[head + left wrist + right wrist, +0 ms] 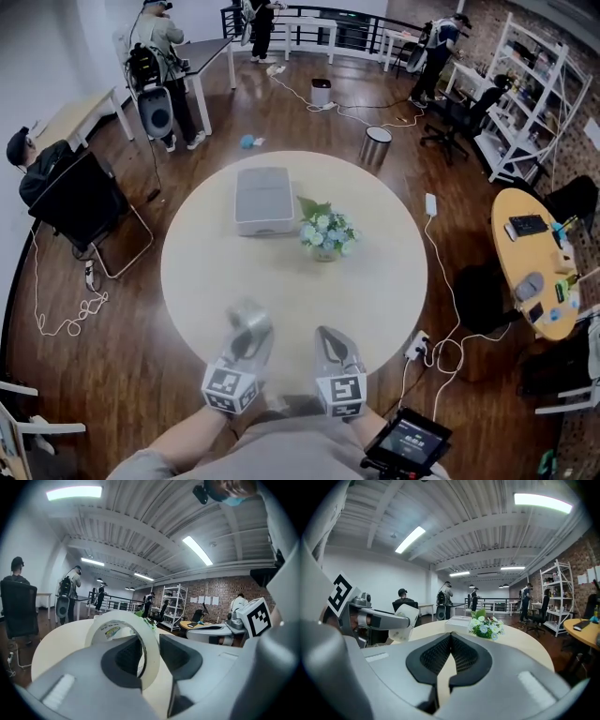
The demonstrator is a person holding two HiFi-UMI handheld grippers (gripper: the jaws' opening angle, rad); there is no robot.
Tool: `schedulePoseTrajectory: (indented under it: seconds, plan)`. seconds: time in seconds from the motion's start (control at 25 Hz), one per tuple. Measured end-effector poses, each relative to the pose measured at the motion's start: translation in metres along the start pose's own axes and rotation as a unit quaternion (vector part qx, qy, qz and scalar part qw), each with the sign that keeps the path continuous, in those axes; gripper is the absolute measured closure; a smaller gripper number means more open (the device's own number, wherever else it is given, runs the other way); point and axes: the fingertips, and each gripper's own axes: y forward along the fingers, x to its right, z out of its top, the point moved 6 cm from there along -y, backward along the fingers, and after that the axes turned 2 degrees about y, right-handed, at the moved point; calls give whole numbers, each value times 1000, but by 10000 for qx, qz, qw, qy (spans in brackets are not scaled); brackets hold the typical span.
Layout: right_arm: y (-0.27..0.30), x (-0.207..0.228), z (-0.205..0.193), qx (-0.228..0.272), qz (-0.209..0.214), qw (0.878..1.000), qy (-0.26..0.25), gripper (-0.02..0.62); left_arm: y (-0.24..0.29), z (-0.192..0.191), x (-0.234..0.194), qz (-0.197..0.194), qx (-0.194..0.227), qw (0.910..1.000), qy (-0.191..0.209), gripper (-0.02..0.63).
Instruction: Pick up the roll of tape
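My left gripper (151, 654) is clamped on the wall of the roll of tape (119, 617), up off the table (375, 281). My right gripper (450, 654) is pinched closed with nothing in it.

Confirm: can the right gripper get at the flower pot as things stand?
Probably yes. Only bare table lies between the right gripper and the flower pot; the left gripper, holding the tape roll, is off to the side. The right jaws are shut and empty, so they must open first.
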Motion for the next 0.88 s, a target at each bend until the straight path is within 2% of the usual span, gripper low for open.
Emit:
schedulePoseTrajectory:
  seconds: [0.16, 0.32, 0.52, 0.88]
  plan:
    - [-17, 3, 3, -16, -15, 10000, 16, 581, -8, -2, 14, 57, -27, 9999, -87, 489]
    - [-34, 7, 2, 66, 98, 9999, 21, 581, -19, -4, 32, 212, 22, 9998, 57, 489]
    - [-68, 21, -3, 223, 280, 9994, -25, 581, -33, -7, 70, 453, 75, 9988, 140, 489]
    - [-131, 46, -19, 136, 455, 9989, 8, 581, -59, -33, 139, 783, 73, 9966, 250, 489]
